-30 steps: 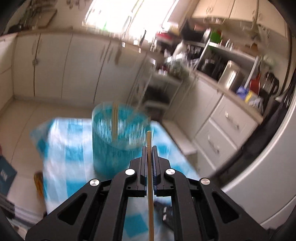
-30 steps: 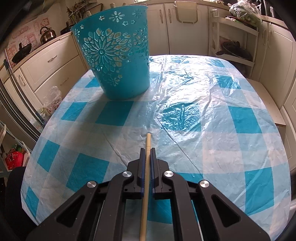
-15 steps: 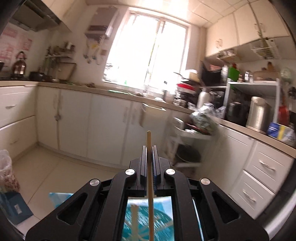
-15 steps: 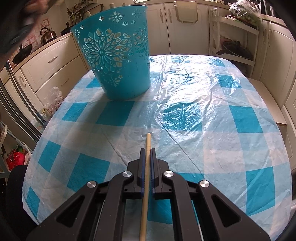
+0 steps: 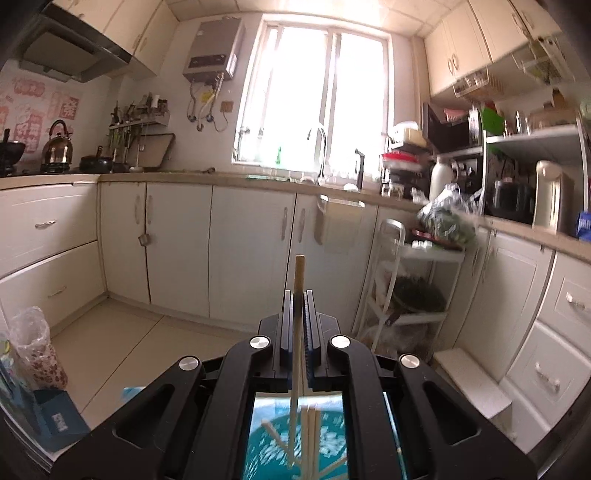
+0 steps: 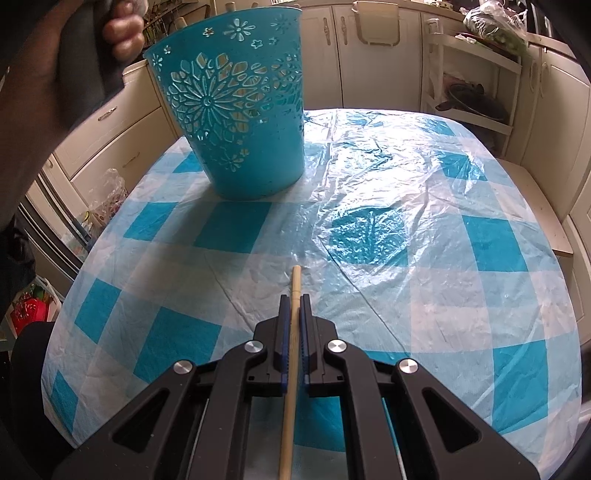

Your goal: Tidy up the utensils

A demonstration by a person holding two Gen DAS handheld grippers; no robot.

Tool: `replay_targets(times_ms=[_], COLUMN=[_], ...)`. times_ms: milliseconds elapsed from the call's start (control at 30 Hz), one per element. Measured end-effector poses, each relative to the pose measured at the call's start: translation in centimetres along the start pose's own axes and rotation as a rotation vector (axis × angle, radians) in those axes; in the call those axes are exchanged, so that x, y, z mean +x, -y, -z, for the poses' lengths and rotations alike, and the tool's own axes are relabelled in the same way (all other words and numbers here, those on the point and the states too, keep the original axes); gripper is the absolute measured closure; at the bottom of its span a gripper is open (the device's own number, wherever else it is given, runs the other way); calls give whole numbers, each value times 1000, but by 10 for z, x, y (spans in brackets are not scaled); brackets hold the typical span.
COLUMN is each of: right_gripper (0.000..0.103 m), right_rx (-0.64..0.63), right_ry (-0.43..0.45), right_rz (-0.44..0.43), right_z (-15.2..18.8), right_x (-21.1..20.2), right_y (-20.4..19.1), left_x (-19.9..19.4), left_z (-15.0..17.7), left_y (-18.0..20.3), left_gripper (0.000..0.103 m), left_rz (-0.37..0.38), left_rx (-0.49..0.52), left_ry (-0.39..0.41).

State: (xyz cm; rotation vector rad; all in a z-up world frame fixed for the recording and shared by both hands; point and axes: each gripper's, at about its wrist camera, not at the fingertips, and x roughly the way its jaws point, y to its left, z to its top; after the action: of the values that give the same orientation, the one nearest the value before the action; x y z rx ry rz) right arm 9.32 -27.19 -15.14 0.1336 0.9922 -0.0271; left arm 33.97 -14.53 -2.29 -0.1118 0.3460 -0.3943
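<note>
The left claw (image 5: 298,295) is pressed together on one wooden chopstick (image 5: 297,280), its blunt end poking past the fingertips toward the far kitchen cabinets (image 5: 177,243), its shaft running down between the jaws into the open mouth of the teal basket (image 5: 258,446) directly below. Inside that basket, several other pale sticks lean against each other (blur makes an exact count impossible; at least three show). The right claw (image 6: 293,299) is likewise closed tight, pinching a second chopstick (image 6: 291,354) whose tip juts just beyond the blue pads (image 6: 283,332) and points over the worktop (image 6: 406,258), which is covered in a blue-and-white checked cloth under clear plastic. From this side one teal basket (image 6: 236,122) stands upright on the far left part of the worktop, its wall cut through with flower patterns, well apart from the right claw. The person's left hand (image 6: 123,31) shows at the upper left, just beside the basket's rim. So: two claws, two held chopsticks, one basket.
</note>
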Motion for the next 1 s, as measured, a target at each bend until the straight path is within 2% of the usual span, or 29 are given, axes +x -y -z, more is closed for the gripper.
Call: replay_targets(times_ms=[167, 200, 267, 300, 333, 367, 500, 600, 733, 767, 833, 900, 933, 967, 1000], right_gripper=[97, 97, 94, 86, 80, 72, 71, 71, 72, 76, 78, 83, 86, 95, 97], right_rx=[-7, -11, -13, -8, -1, 12, -3, -34, 63, 46, -24, -175, -202, -204, -188], right_ry=[-1, -2, -5, -8, -11, -17, -20, -24, -46, -49, -50, -40, -33, -35, -39], right_rz=[4, 2, -16, -41, -68, -98, -92, -69, -126, -104, -48, 71, 88, 81, 72], right_z=[1, 1, 1, 1, 1, 1, 2, 3, -1, -1, 1, 6, 7, 7, 7], right_x=[0, 0, -1, -2, -2, -3, -5, -5, -3, -3, -5, -5, -5, -5, -5], right_y=[-1, -1, 0, 1, 3, 5, 4, -1, 12, 9, -1, -23, -28, -31, -30], left_x=[-5, -7, -15, -23, -31, -42, -74, -87, -87, -87, -86, -87, -88, -90, -89], left_z=[25, 29, 37, 41, 45, 50, 75, 102, 140, 148, 156, 161, 162, 165, 167], left_y=[-6, -8, -13, -17, -21, -26, -47, -62, -82, -85, -87, -86, -86, -85, -84], left_gripper=[95, 90, 73, 60, 51, 48, 32, 28, 27, 27, 26, 25, 23, 22, 21], left_rz=[15, 14, 5, -5, -15, -30, -64, -80, -67, -65, -58, -43, -41, -34, -27], left_rx=[34, 36, 37, 37, 37, 40, 18, 0, -76, -92, -102, -95, -90, -85, -84], left_ry=[-116, -132, -149, -153, -150, -149, -162, -212, -321, -342, -358, -366, -366, -367, -371])
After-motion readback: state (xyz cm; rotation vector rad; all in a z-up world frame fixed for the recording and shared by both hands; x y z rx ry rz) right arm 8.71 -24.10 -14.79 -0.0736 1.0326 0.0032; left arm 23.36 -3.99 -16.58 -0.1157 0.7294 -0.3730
